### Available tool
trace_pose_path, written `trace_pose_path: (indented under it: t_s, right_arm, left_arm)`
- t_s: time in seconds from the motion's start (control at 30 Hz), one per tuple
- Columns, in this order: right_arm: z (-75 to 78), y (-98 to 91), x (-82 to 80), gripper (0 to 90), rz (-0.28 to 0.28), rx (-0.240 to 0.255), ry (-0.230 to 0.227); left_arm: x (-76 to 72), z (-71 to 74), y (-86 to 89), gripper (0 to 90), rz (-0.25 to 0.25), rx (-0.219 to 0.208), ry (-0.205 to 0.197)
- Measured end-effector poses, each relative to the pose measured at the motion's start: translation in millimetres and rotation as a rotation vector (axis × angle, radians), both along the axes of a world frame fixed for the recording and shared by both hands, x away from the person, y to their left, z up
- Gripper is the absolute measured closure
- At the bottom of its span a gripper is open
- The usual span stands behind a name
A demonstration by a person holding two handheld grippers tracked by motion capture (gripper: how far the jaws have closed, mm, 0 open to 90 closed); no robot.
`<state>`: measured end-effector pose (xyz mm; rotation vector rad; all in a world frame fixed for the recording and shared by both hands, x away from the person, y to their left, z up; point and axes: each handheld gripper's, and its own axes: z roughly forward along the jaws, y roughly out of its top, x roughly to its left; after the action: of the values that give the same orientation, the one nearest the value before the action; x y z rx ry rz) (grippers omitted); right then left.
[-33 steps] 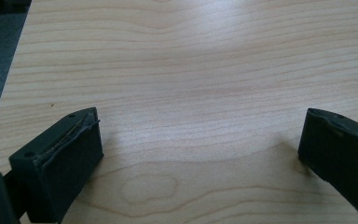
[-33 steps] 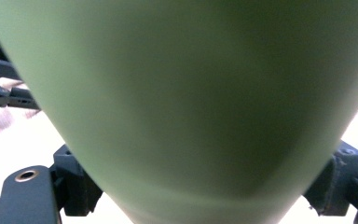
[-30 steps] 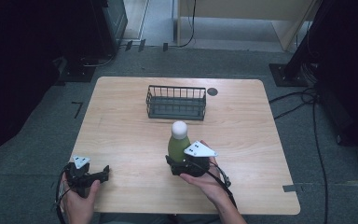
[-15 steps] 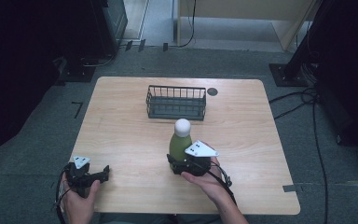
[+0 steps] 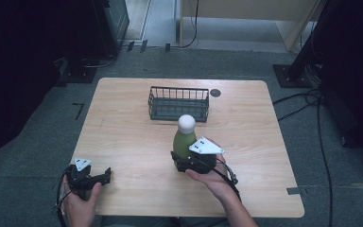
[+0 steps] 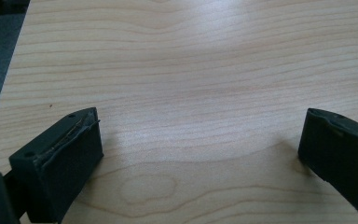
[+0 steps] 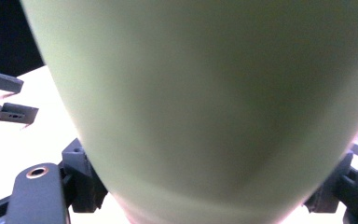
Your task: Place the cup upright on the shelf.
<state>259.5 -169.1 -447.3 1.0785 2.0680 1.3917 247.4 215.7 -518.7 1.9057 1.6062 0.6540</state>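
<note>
The right gripper (image 5: 183,161) is clamped on the lower body of a green bottle (image 5: 184,141); its jaws have just been closing, and they now sit against the bottle's two sides with the bottle between them. In the right gripper view the bottle's pale green wall (image 7: 205,102) stands very close to the camera, with the black jaw parts at either side of its base. In the high view the bottle is upright on the tabletop (image 5: 123,137), near the middle and a little toward the person's side, and it carries a rounded white cap (image 5: 186,123). The person's right hand (image 5: 212,177) holds the gripper from behind, and the grey three-cornered plate (image 5: 206,146) on top sits just right of the bottle.

Beyond the bottle, toward the far edge, stands a dark wire basket (image 5: 178,103), near the bottle but apart from it. A small dark round spot (image 5: 215,92) lies on the tabletop just right of the basket.

The left gripper (image 5: 105,175) rests at the near left corner of the tabletop, well apart from the bottle, held in the person's left hand (image 5: 78,198). Its jaws stand wide apart over bare wood, with nothing between them.
</note>
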Motion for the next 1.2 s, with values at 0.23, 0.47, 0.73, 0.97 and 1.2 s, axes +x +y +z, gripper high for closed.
trace_pose_path:
  t_s: [0.23, 0.47, 0.73, 0.97, 1.2]
  right_arm:
    - [4.0, -1.6, 4.4, 19.8, 0.0, 0.008, 0.008]
    - [8.8, -4.3, 11.1, 19.9, -0.008, 0.013, 0.008]
    - [17.6, -5.7, 19.7, 19.9, -0.015, 0.003, -0.006]
    - [24.1, -6.4, 27.4, 19.9, -0.023, -0.001, -0.011]
    - [31.2, -8.1, 36.6, 19.9, -0.039, -0.006, -0.013]
  left_arm:
    - [0.0, 0.0, 0.0, 0.0, 0.0, 0.0, 0.0]
    - [0.0, 0.1, 0.2, 0.0, -0.001, 0.001, 0.002]
    - [0.0, 0.0, -0.1, 0.0, -0.002, 0.0, 0.0]
    - [0.0, -0.1, -0.1, 0.0, -0.001, -0.001, -0.002]
    - [0.1, -0.2, -0.2, 0.0, 0.0, -0.002, -0.002]
